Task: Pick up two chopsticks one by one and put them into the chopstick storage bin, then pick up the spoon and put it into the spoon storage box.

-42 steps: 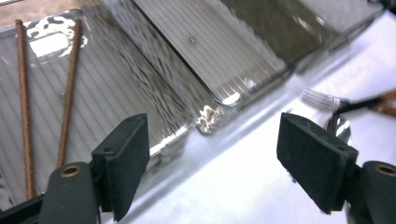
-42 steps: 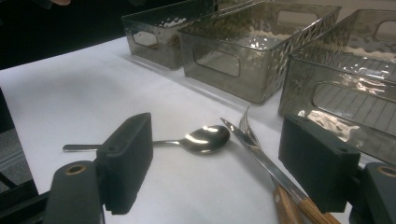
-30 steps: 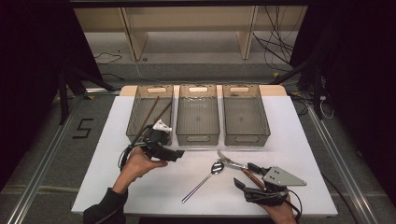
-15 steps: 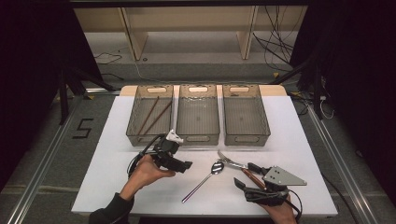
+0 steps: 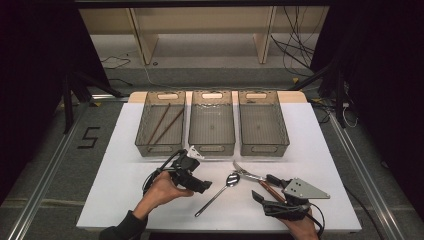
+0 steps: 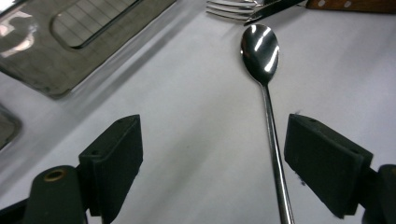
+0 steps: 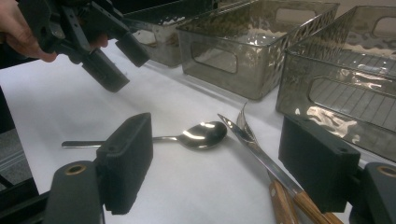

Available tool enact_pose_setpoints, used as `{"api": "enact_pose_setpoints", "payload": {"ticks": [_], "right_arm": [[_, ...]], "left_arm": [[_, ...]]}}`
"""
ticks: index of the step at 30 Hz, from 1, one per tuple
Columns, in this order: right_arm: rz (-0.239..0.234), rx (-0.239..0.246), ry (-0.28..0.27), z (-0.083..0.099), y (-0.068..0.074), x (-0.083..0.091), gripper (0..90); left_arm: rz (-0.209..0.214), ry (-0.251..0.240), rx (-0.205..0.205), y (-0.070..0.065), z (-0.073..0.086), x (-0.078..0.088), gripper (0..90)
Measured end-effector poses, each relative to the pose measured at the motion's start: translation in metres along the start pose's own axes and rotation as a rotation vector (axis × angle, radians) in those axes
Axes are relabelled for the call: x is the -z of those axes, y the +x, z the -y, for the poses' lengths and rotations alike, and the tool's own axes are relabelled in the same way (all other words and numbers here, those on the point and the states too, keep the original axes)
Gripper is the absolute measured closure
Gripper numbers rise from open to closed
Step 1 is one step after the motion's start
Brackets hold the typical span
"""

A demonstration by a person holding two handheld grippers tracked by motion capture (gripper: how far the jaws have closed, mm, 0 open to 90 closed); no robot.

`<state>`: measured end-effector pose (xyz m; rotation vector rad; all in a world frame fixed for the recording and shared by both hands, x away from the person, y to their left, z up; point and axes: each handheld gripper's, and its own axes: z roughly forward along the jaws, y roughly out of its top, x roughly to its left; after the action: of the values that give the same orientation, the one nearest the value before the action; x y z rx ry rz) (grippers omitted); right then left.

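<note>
- The left bin [image 5: 161,124], standing by the far edge of the tabletop [image 5: 110,185] toward its left corner, is holding two brown chopsticks [image 5: 165,124], lying slanted on its floor.
- The left gripper [image 5: 199,185], held in the person's left hand [image 5: 162,191], is hanging over the tabletop just in front of the left bin and the middle bin [image 5: 212,122], pointing toward the spoon [image 5: 218,192]. Its jaws are standing wide with nothing gripped; in the left gripper view the spoon's handle [image 6: 275,154] is running up between them, closer to the right-hand jaw, with no pad pressing on it.
- The spoon is lying on the tabletop in front of the middle bin, its bowl toward the bins and its handle slanting back toward the near edge.
- The step in hand looks like the approach to picking up the spoon. The next move is calling for the left gripper to sink until its pads are straddling the thin handle, centre on it, then close firmly, since such a slim, slick handle could easily slip or roll.
- Just right of the spoon's bowl, a fork [image 5: 245,171] and a wood-handled knife [image 5: 267,187] are lying crossed.
- The right gripper [image 5: 265,204] is resting near the front right part of the tabletop, in front of the right bin [image 5: 262,122], its jaws wide and empty, facing the fork and knife.
</note>
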<state>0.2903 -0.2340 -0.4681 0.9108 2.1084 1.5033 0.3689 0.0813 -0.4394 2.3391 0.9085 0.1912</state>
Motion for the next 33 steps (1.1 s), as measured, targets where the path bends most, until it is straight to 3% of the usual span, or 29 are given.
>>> {"api": "enact_pose_setpoints", "payload": {"ticks": [14,21,33], "right_arm": [[0.0,0.007,0.004,0.0,0.002,-0.001,26.8],[0.002,0.007,0.011,0.001,0.001,-0.001,26.9],[0.0,0.019,0.021,-0.001,0.005,-0.004,26.8]], "left_arm": [[0.02,0.019,-0.045,-0.022,0.004,-0.007,20.7],[0.045,0.047,-0.084,-0.028,0.005,-0.013,32.9],[0.059,0.039,-0.113,-0.034,0.009,-0.014,52.8]]}}
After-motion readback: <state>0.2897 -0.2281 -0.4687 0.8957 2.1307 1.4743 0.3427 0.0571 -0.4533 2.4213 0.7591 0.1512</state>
